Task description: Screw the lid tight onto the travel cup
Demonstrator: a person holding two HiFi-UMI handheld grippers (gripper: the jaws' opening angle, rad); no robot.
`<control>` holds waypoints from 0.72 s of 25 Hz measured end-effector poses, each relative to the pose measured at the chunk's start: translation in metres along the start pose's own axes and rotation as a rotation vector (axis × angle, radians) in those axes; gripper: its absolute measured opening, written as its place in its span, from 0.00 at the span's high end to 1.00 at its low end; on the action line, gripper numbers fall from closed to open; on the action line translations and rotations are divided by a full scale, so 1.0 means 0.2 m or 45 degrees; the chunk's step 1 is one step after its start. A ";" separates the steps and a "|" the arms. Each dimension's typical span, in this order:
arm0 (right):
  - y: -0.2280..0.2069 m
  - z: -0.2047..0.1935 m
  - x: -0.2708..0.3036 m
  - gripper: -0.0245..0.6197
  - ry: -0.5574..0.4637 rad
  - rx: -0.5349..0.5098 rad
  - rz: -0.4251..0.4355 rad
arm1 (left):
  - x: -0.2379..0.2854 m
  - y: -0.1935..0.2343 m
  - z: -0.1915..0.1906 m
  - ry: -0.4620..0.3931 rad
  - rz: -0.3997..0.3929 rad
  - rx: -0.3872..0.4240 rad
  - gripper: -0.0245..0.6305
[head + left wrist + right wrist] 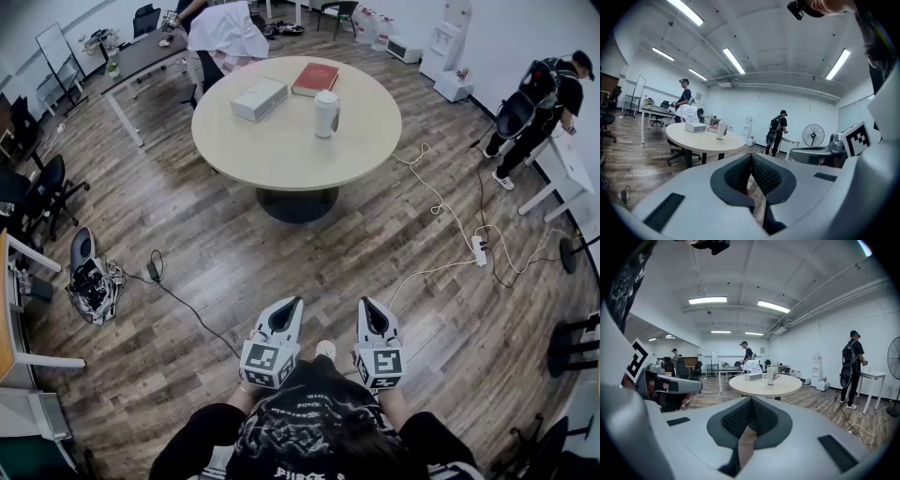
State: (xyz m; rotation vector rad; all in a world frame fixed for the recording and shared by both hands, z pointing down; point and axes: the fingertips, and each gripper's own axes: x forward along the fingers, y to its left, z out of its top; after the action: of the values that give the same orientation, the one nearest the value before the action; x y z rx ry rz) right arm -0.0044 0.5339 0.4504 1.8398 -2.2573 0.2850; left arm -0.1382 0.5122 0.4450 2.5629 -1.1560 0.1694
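The left tongs were pressed fully together, gripping nothing, over the wood floor at about 6 o'clock in the head view. Just beside them, at their 3 o'clock, the right tongs were likewise closed tight and empty. The travel cup stood upright, well apart, at 12 o'clock on the round worktop, a white box at its 9 o'clock

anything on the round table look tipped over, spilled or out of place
Nothing stands out. The travel cup stands upright on the round table; the white box and red book lie flat, and no spill shows.
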 end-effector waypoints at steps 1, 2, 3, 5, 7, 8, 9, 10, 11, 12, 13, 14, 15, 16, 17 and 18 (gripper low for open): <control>0.00 0.00 0.00 0.95 -0.002 -0.002 -0.003 | 0.00 0.00 0.00 -0.002 -0.001 0.000 0.93; 0.00 0.00 0.00 0.95 -0.005 -0.004 -0.006 | 0.00 0.00 -0.01 -0.003 -0.002 0.001 0.93; 0.00 0.01 0.00 0.95 -0.007 -0.007 -0.008 | 0.00 0.00 -0.01 -0.004 -0.003 0.003 0.93; 0.00 0.01 0.00 0.95 -0.011 -0.009 -0.009 | 0.01 -0.01 -0.01 -0.007 -0.004 0.007 0.93; 0.00 0.00 0.00 0.95 -0.017 0.011 0.003 | 0.02 0.00 -0.01 -0.010 -0.005 0.013 0.93; -0.01 0.00 0.00 0.95 -0.019 0.031 0.008 | 0.03 0.00 -0.01 -0.010 -0.006 0.016 0.93; -0.02 0.00 0.01 0.95 -0.021 0.053 0.008 | 0.04 0.00 0.00 -0.009 -0.008 0.018 0.93; -0.03 0.00 0.01 0.95 -0.023 0.073 0.009 | 0.04 0.00 0.00 -0.007 -0.012 0.018 0.93; -0.03 0.00 0.02 0.95 -0.026 0.091 0.021 | 0.05 -0.01 0.00 -0.006 -0.020 0.016 0.93; -0.03 0.00 0.03 0.88 -0.029 0.107 0.050 | 0.06 -0.01 0.00 -0.005 -0.033 0.010 0.90; -0.02 0.01 0.04 0.74 -0.033 0.121 0.093 | 0.07 -0.01 0.01 -0.003 -0.053 0.003 0.83; 0.00 0.02 0.05 0.58 -0.039 0.129 0.137 | 0.08 -0.02 0.01 -0.002 -0.077 -0.004 0.71; 0.01 0.03 0.06 0.49 -0.047 0.129 0.170 | 0.09 -0.03 0.01 -0.002 -0.097 -0.007 0.61; 0.01 0.04 0.07 0.45 -0.055 0.126 0.190 | 0.10 -0.04 0.01 -0.002 -0.109 -0.007 0.54; 0.00 0.04 0.07 0.44 -0.063 0.122 0.199 | 0.11 -0.04 0.01 -0.003 -0.114 -0.005 0.50; -0.02 0.05 0.08 0.42 -0.071 0.120 0.202 | 0.13 -0.05 0.01 -0.005 -0.115 -0.001 0.48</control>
State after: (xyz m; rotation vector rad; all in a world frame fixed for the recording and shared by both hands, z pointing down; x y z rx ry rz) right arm -0.0045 0.5159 0.4451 1.7343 -2.4729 0.3765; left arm -0.1135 0.4982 0.4462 2.6093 -1.0384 0.1429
